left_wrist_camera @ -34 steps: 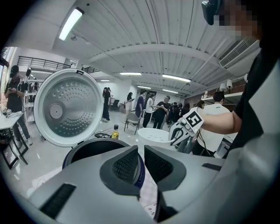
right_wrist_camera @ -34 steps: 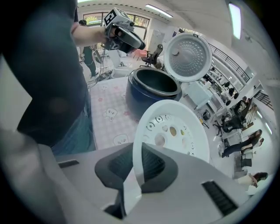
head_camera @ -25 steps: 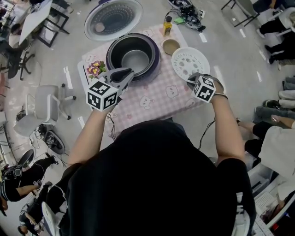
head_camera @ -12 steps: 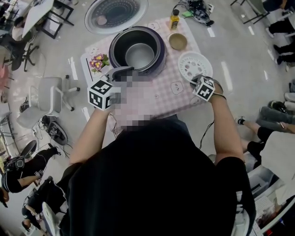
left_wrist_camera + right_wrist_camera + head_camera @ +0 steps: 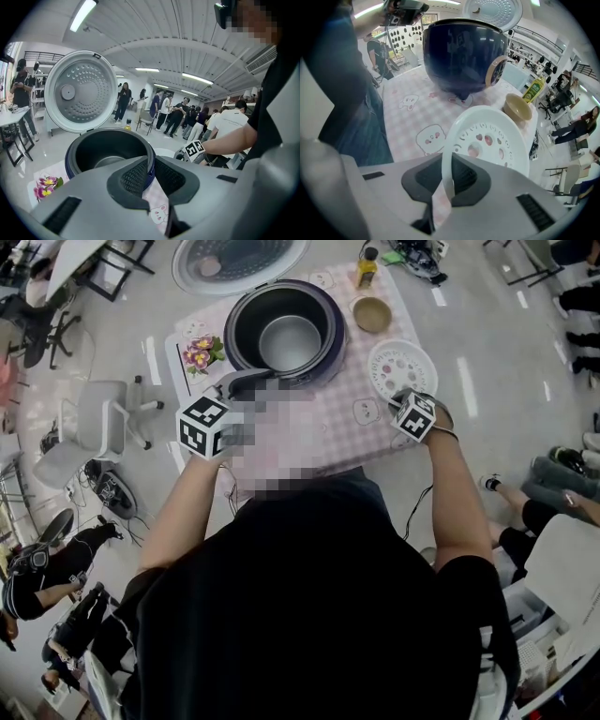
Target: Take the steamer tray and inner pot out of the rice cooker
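**Tray is out on the cooker's right; the pot falls to your left gripper**

Your right gripper [image 5: 447,183] is clamped on the near rim of the white, round, perforated plastic steamer tray [image 5: 405,364]. The thin rim stands edge-on between the two pads. The tray is already clear of the dark-blue round rice cooker [image 5: 330,351], off to the cooker's right and low over the pink checked tablecloth [image 5: 352,437]. It slopes away from your jaws, with the pinched edge highest. You can't tell from here whether its far edge touches the cloth, so I'd lower it flat before letting go.

What matters next is the grey metal inner pot [image 5: 289,341], which sits seated down inside the cooker. Your left gripper [image 5: 151,161] is at the cooker's front-left, just beside its rim and pointing across the opening. Your right gripper is well off to the cooker's other side and busy with the tray. So the left is the nearer hand.

The left gripper's jaws stand a narrow gap apart, with only tablecloth showing through them and nothing pinched. The cooker's rim shows just past the tips, and no pad seems to press on it.

The pot wall there runs upright and curves away on both sides. I judge you'd need wider jaws, one pad inside the wall and one outside, and then a straight pull upward.
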### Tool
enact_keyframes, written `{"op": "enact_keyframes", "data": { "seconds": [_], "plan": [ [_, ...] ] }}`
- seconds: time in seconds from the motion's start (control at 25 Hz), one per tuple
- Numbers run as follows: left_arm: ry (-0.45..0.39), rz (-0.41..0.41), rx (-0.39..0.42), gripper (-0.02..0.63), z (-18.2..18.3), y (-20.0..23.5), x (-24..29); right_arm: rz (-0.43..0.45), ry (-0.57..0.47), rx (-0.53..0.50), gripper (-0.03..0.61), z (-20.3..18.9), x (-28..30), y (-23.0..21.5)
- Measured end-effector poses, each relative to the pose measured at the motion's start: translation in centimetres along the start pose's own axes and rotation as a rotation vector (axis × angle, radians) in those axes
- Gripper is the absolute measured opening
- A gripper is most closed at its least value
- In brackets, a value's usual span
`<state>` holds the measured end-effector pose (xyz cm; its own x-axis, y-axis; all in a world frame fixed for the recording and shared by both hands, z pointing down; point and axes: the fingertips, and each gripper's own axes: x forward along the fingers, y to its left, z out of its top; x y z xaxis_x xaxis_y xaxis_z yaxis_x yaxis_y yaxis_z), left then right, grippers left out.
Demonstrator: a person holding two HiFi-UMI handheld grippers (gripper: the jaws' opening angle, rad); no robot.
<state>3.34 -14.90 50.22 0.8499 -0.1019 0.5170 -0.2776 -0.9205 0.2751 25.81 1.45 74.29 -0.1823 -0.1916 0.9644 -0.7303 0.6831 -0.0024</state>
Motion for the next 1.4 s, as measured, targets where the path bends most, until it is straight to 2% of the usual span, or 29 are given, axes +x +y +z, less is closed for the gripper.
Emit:
{"op": "enact_keyframes", "data": {
  "seconds": [0.72, 1.04, 1.4],
  "plan": [
    [0.009, 0.035, -0.034, 0.064, -1.2, 1.5, -0.3, -0.004, 0.079, -0.007, 0.063, -1.1, 5.4, 1.7],
    [0.007, 0.039, -0.038, 0.064, -0.8, 1.6, -0.4, 0.031, 0.088, 0.052, 0.094, -1.2, 5.4, 1.8],
    [-0.014, 0.054, -0.035, 0.064, -0.4, 1.1, -1.4, 0.053, 0.027, 0.097, 0.144, 1.0, 2.4, 1.5]
  ]
}}
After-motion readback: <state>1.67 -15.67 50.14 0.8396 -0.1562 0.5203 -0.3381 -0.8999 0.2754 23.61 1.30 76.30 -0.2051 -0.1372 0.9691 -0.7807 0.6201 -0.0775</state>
